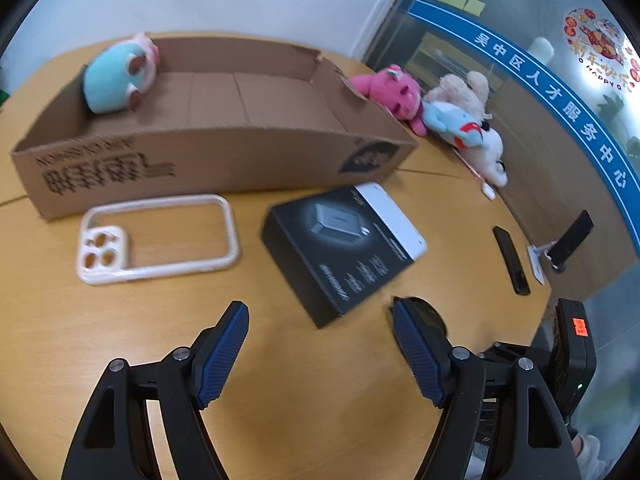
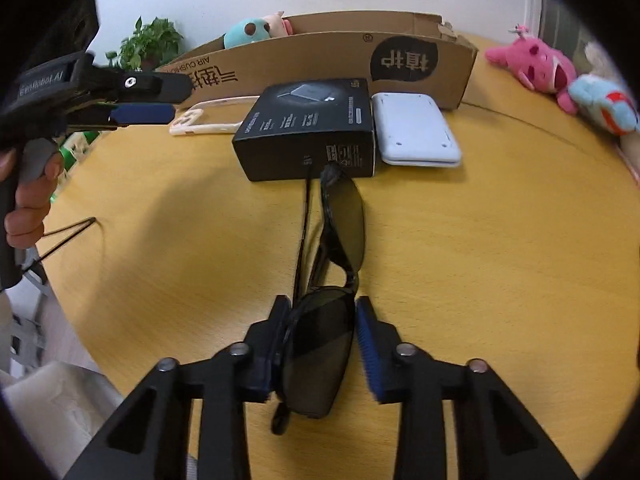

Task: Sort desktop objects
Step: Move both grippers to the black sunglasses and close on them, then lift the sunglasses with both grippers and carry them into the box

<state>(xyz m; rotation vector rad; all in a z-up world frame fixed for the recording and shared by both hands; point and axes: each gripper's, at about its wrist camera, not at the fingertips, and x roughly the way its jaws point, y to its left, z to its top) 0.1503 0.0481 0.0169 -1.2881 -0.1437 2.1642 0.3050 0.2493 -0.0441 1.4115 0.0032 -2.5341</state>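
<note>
My left gripper (image 1: 320, 312) is open and empty above the wooden table, just short of a black charger box (image 1: 340, 248); it also shows in the right wrist view (image 2: 140, 98). A white phone case (image 1: 160, 238) lies left of the box. My right gripper (image 2: 322, 316) is closed around one lens of black sunglasses (image 2: 340, 240), whose far end reaches the black box (image 2: 308, 136). A pale blue flat device (image 2: 416, 130) lies beside the box. An open cardboard box (image 1: 208, 160) at the back holds a teal plush (image 1: 116, 76).
Pink (image 1: 394, 94), blue (image 1: 456, 124) and beige plush toys lie at the table's right edge. A black remote (image 1: 511, 260) and a phone on a stand (image 1: 570, 240) sit near the glass wall. A potted plant (image 2: 148, 42) stands behind the box.
</note>
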